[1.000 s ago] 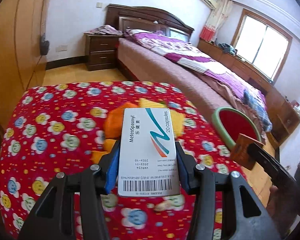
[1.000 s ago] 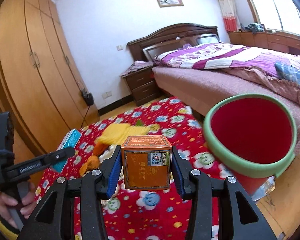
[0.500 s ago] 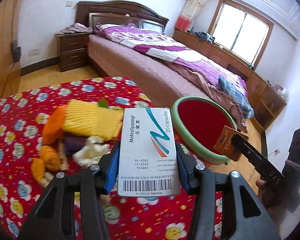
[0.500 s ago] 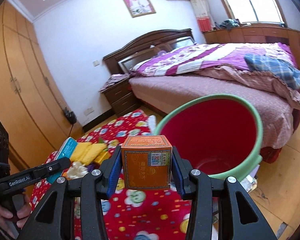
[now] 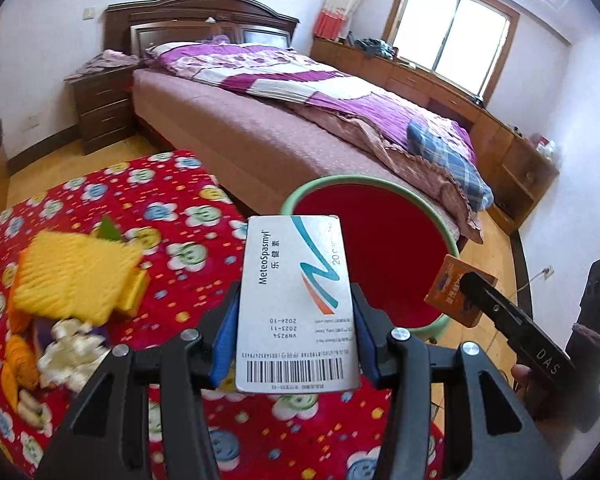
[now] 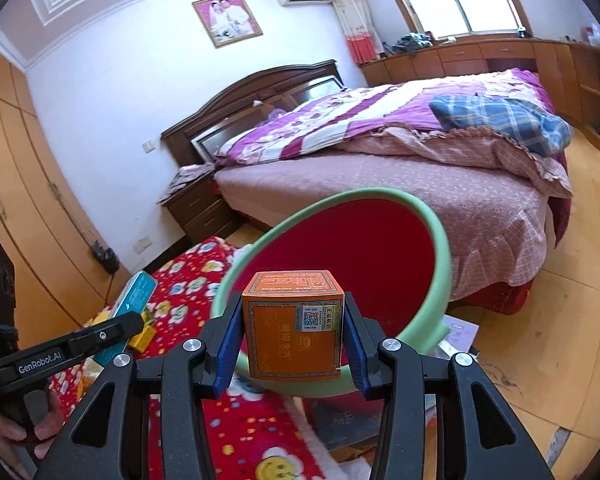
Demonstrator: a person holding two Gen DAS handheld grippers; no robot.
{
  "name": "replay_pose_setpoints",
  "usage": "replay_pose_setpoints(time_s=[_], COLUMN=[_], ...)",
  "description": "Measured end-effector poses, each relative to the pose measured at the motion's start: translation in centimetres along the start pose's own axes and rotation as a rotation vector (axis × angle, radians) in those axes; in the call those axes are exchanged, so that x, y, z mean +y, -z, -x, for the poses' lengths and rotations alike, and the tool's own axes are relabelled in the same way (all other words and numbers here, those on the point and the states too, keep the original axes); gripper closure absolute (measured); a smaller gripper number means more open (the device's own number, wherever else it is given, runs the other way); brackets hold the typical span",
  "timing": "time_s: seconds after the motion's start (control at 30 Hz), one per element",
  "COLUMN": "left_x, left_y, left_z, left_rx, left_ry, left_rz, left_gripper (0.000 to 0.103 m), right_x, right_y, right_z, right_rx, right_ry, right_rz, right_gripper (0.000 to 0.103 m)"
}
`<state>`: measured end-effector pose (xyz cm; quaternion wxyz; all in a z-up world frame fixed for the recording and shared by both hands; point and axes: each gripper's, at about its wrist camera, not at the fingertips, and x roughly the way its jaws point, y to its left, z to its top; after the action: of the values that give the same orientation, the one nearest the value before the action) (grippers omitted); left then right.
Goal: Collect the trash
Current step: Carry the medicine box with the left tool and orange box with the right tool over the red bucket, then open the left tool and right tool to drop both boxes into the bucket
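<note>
My left gripper (image 5: pixel 296 334) is shut on a white medicine box (image 5: pixel 296 300) marked MeteoSpasmyl, held above the red flowered cloth (image 5: pixel 172 216) just left of the red bin with a green rim (image 5: pixel 380 248). My right gripper (image 6: pixel 294 344) is shut on a small orange box (image 6: pixel 294 328), held at the near rim of the same bin (image 6: pixel 340 248). The right gripper and orange box (image 5: pixel 456 292) also show in the left wrist view at the bin's right side. The left gripper's white box (image 6: pixel 134 296) shows at the left in the right wrist view.
A yellow knitted item (image 5: pixel 72 280), orange pieces and white crumpled bits (image 5: pixel 68 348) lie on the cloth. A bed (image 5: pixel 320 112) with a purple quilt stands behind the bin, a nightstand (image 5: pixel 100 104) beside it. Papers (image 6: pixel 456 332) lie on the wooden floor by the bin.
Both grippers have swung right toward the bin, keeping their boxes. The bin now looms larger, and the orange box has reached its rim.
</note>
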<state>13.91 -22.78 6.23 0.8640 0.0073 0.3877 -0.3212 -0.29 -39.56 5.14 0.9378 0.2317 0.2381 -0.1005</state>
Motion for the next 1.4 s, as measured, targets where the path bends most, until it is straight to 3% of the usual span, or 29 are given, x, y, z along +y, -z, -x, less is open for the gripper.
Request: replay_pose_setpoints(time_s=[0.6, 0.87, 1.07, 1.4], left_x=[-2.6, -3.2, -2.8, -1.9], left_y=[-1.0, -1.2, -1.1, -0.4], left_z=[-6.3, -6.1, -5.6, -3.7], left_rx=[0.051, 0.025, 0.025, 0.021], left_ry=[0.038, 0.046, 0.045, 0.033], left_rz=[-0.083, -0.107, -0.085, -0.051], left_gripper=[0.051, 0.050, 0.050, 0.050], right_x=[-3.1, -3.9, -4.0, -3.4], right_y=[-0.2, -0.2, -0.5, -0.3], right_z=[-3.1, -3.8, -3.3, -2.1], right_rx=[0.040, 0.053, 0.031, 0.022], right_ry=[0.041, 0.040, 0.044, 0.029], right_rz=[-0.048, -0.068, -0.080, -0.082], right_gripper=[0.056, 0.055, 0.048, 0.048])
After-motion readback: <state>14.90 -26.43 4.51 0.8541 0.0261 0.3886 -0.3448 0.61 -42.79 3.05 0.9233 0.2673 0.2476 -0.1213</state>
